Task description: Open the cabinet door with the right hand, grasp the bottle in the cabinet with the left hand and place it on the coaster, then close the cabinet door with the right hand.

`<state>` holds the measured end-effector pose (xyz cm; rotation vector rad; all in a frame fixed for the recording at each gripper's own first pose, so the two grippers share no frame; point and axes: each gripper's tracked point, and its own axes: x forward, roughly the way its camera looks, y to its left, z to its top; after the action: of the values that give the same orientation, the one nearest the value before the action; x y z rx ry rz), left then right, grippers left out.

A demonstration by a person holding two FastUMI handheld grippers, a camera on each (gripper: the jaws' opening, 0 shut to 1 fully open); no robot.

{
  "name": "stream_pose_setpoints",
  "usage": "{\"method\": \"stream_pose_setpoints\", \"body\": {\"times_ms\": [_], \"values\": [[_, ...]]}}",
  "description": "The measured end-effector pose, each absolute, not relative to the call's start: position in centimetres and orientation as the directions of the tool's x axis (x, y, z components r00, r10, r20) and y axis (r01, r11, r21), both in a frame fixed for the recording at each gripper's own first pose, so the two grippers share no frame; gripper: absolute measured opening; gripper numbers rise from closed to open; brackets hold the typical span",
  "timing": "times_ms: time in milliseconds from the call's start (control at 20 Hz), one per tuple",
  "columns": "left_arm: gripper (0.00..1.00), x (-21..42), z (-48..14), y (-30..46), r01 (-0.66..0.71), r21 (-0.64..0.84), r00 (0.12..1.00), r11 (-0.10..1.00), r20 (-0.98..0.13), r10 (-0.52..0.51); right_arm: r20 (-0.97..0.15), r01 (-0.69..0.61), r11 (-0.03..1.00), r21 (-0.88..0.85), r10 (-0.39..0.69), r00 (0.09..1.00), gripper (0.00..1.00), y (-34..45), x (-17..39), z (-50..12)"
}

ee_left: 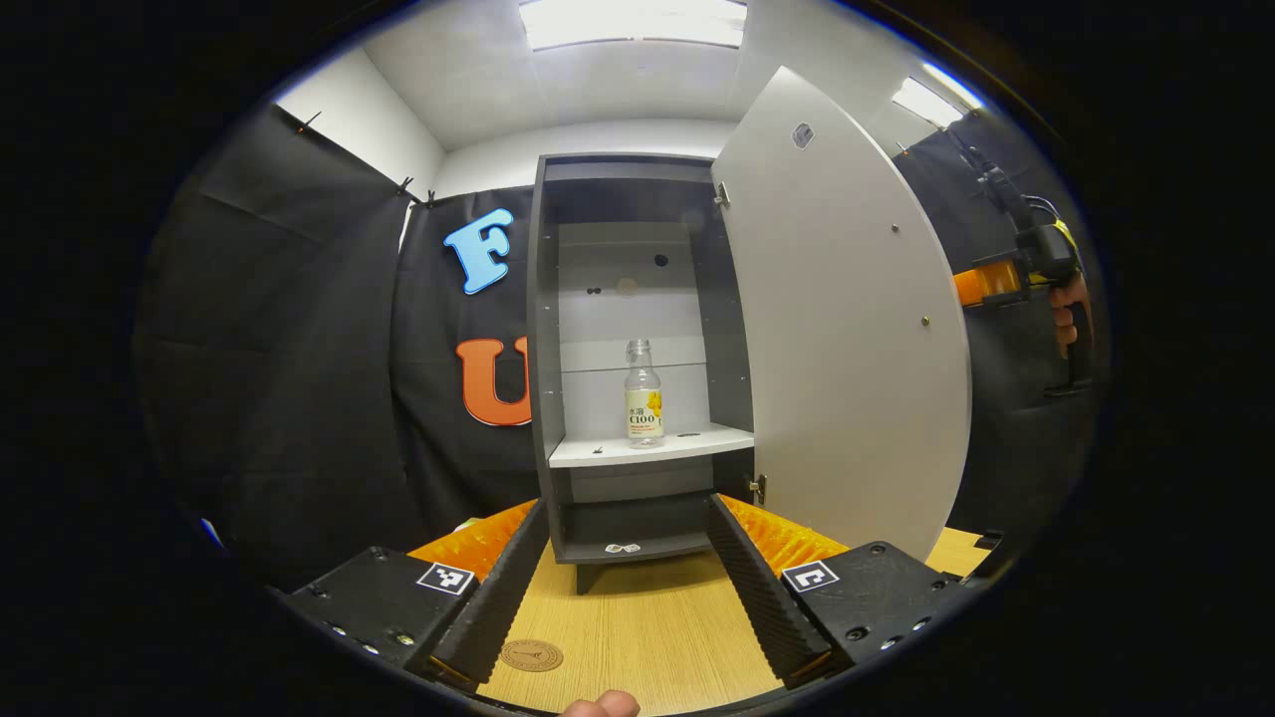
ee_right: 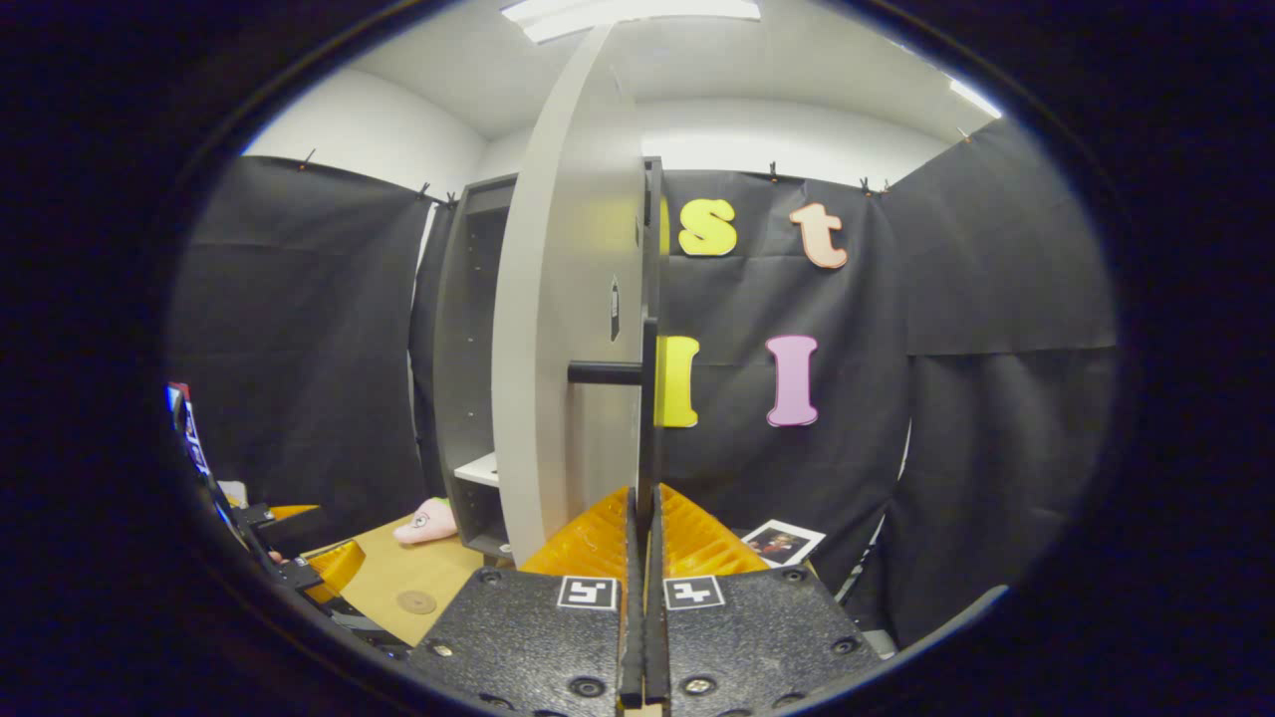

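Note:
A clear bottle with a yellow label stands upright on the middle shelf of the grey cabinet. The cabinet's pale door is swung wide open to the right. My left gripper is open, low over the wooden table and some way short of the cabinet. A round brown coaster lies on the table between its fingers. In the right gripper view, my right gripper is shut on the lower end of the door's black bar handle, with the door seen edge-on. The coaster lies at lower left.
The right gripper and the hand holding it show beyond the door's outer edge. A pink soft toy lies on the table by the cabinet's foot. A photo card lies to the right. The left gripper is at far left.

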<state>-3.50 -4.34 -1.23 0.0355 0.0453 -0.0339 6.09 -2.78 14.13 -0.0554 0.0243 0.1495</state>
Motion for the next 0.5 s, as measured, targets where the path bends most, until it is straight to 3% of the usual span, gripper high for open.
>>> {"method": "stream_pose_setpoints", "body": {"times_ms": [350,400,500], "values": [[0.96,-3.3,-1.8,-4.3,0.020,0.021,0.998,1.000,-0.065,-0.018,0.014,-0.174,0.984,-0.028,0.174,0.985,0.04,-3.8,3.0,12.2],[1.00,-3.3,-1.7,-4.3,0.018,0.029,0.998,0.999,-0.064,-0.016,0.010,-0.169,0.985,-0.029,0.169,0.986,0.04,-3.9,3.1,11.8],[0.96,-3.3,-1.7,-4.3,0.017,0.034,0.998,0.999,-0.062,-0.015,0.020,-0.097,0.993,-0.066,0.098,0.995,0.04,-5.9,3.5,11.4]]}}
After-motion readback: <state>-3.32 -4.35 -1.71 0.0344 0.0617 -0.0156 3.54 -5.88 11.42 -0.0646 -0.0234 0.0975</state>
